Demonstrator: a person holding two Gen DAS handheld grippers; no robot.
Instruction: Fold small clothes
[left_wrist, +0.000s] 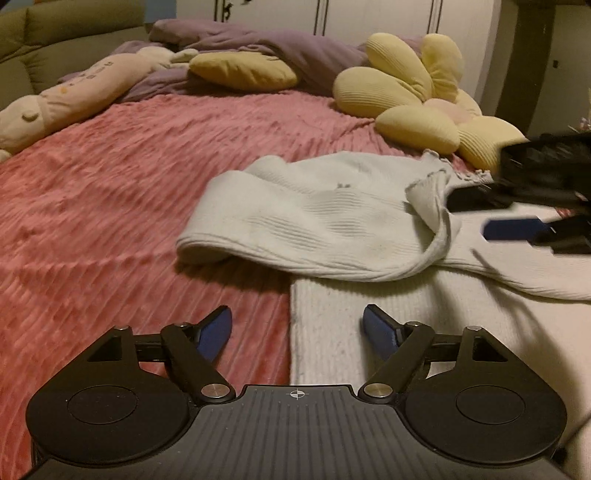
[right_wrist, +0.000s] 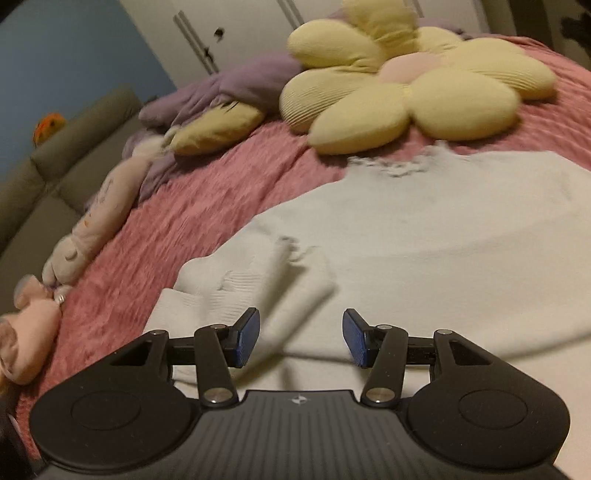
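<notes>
- We see the white knit garment (left_wrist: 317, 221) spread on the bed's pink blanket (left_wrist: 129, 206), just in front of the yellow flower cushion (left_wrist: 417, 99).
- One sleeve lies folded across the body, its long axis running side to side, away from the cushion's near petals.
- Our right tool (right_wrist: 301, 338) hovers over the garment with its jaws spread, holding nothing; motion blur hides finer detail.
- Our left tool (left_wrist: 297, 330) is also spread and empty, straddling the garment's left edge, farther from the cushion.
- We judge the right tool nearer the folded sleeve, so the next grasp likely falls to it.
</notes>
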